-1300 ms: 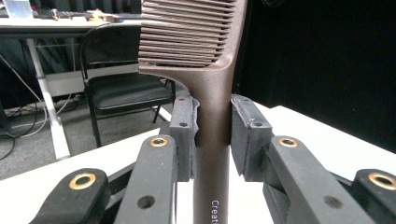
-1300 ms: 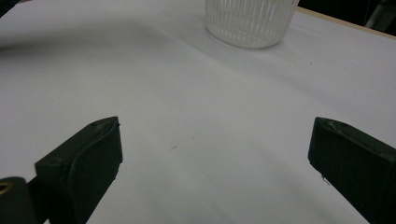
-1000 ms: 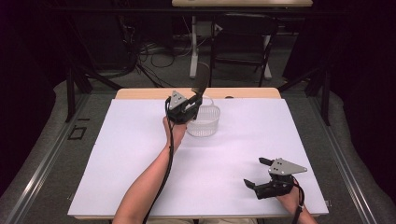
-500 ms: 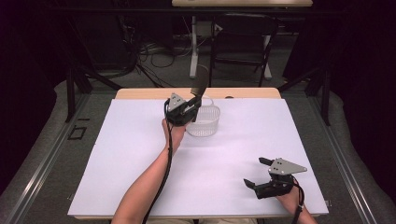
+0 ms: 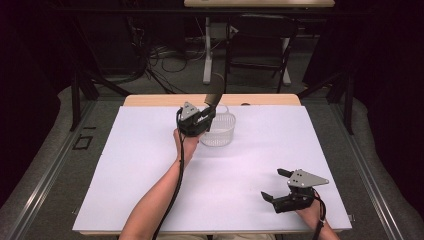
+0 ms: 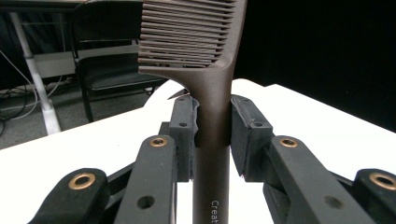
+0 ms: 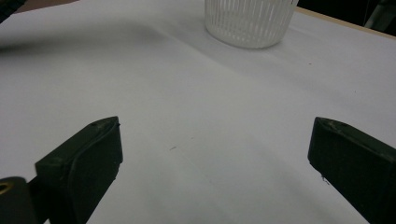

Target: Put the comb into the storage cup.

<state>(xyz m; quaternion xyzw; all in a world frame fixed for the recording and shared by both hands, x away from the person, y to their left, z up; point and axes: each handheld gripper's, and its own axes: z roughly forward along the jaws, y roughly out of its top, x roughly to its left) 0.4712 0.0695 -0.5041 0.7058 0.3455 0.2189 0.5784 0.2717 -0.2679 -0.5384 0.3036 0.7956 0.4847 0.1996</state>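
L gripper (image 5: 206, 111) fingers (image 6: 247, 133) clamp a dark comb (image 6: 212, 93) by its handle, teeth end up, above the white basket (image 5: 218, 131) near the counter's (image 5: 150, 170) far edge, prob. lined up to drop in. R gripper (image 5: 275, 185) idles w/ fingers wide, near-right corner, out of the way.

Obstacles on table (image 5: 150, 190): basket (image 5: 218, 131) at far centre, w/ left gripper (image 5: 196, 120) and comb (image 5: 215, 94) just beside/over its left rim. Left forearm (image 5: 160, 195) crosses centre-left diagonally. Right gripper (image 5: 280, 186) sits near front-right edge. Free room: left strip, right-far area, centre btw. forearm and right gripper.
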